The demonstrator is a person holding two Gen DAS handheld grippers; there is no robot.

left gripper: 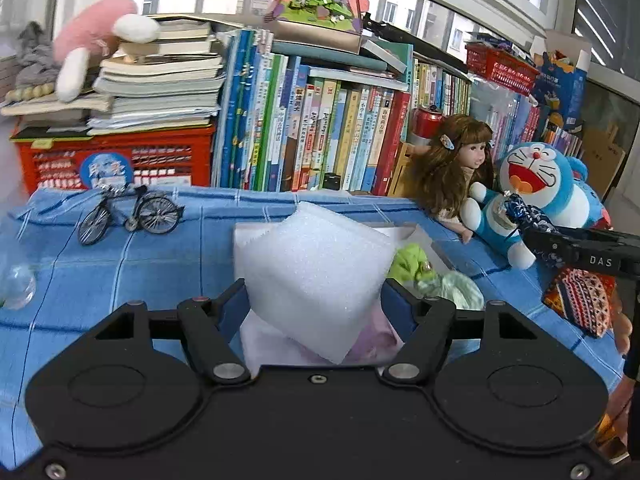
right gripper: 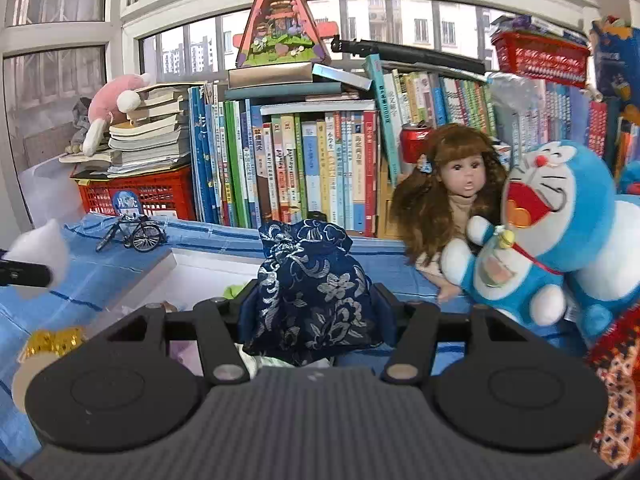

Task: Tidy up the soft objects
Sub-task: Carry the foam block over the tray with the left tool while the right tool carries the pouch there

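My left gripper point(left gripper: 314, 300) is shut on a white foam block point(left gripper: 316, 276) and holds it over a shallow white box point(left gripper: 424, 236). In the box lie a green soft item point(left gripper: 412, 264), a pale green one point(left gripper: 464, 290) and a pinkish cloth point(left gripper: 376, 340). My right gripper point(right gripper: 314, 304) is shut on a dark blue floral drawstring pouch point(right gripper: 312, 300), held above the box's right side point(right gripper: 160, 268). The pouch and right gripper also show in the left wrist view point(left gripper: 532, 216). The foam shows at the left edge of the right wrist view point(right gripper: 40, 252).
A blue checked cloth point(left gripper: 120, 280) covers the table. A doll point(right gripper: 452, 208), Doraemon plush point(right gripper: 560, 232), patterned pouch point(left gripper: 580, 304), toy bicycle point(left gripper: 128, 212), clear ball point(left gripper: 16, 284) and gold item point(right gripper: 52, 342) lie around. Books point(left gripper: 312, 128) and red crates point(left gripper: 116, 160) stand behind.
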